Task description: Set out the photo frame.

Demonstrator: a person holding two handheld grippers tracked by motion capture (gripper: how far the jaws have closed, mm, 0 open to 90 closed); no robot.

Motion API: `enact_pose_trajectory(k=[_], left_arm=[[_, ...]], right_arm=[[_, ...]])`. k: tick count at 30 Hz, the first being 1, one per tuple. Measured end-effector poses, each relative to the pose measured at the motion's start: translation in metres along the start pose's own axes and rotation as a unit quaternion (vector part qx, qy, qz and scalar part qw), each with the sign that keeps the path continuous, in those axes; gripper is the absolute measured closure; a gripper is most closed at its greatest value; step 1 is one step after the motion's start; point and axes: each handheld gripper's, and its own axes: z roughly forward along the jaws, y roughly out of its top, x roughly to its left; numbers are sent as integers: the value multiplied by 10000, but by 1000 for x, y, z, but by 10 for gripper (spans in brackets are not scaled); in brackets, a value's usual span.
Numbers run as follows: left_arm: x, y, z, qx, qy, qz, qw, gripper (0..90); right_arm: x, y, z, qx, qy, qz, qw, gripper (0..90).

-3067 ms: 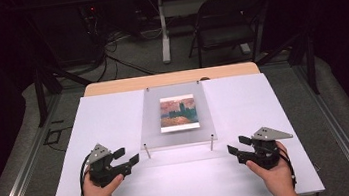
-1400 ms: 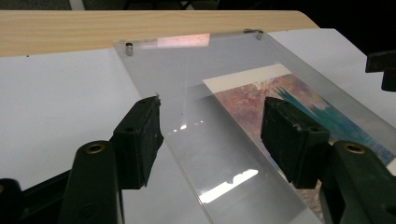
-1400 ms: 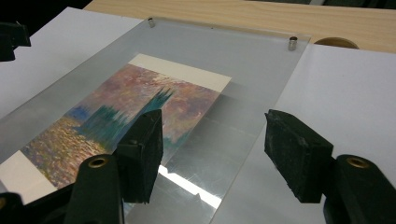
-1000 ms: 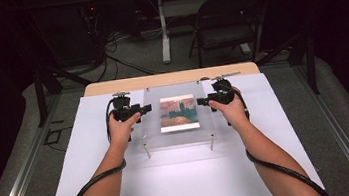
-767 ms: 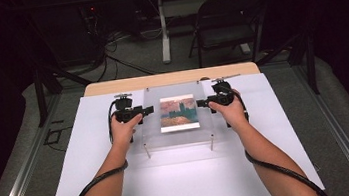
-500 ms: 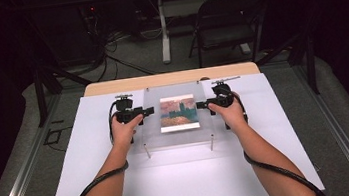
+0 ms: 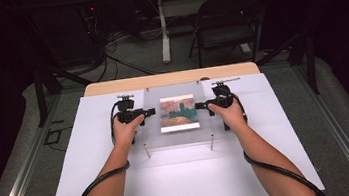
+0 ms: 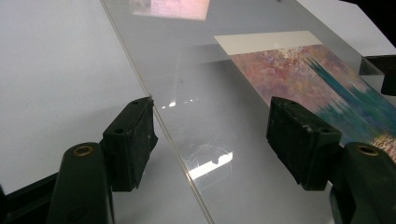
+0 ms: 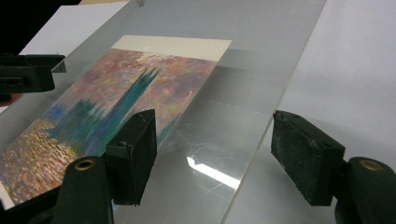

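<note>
my left gripper (image 7: 150, 112) and right gripper (image 7: 199, 106) have just opened wide, each straddling an opposite side edge of the clear plate (image 7: 180, 138), gripping nothing.

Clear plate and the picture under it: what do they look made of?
Clear plate: likely acrylic or similar clear plastic, possibly glass. It is see-through with a glossy face, a bright reflection, fine scuffs and a frosted-looking cut edge. It rests on small standoff posts.
Picture: looks like a paper print of a painting, matte, with a plain cream border.
</note>
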Motion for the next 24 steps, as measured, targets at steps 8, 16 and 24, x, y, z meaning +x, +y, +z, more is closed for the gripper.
enact_pose_trajectory(k=[8, 16, 24], left_arm=[[3, -2, 1, 3, -139, -141, 9998, 295], [3, -1, 1, 63, -166, -104, 9998, 288], [4, -2, 1, 114, -234, -231, 9994, 279]], right_arm=[[-2, -1, 2, 38, 88, 84, 9999, 287], [0, 0, 5, 119, 155, 132, 9997, 263], [0, 0, 5, 94, 140, 110, 9998, 264]])
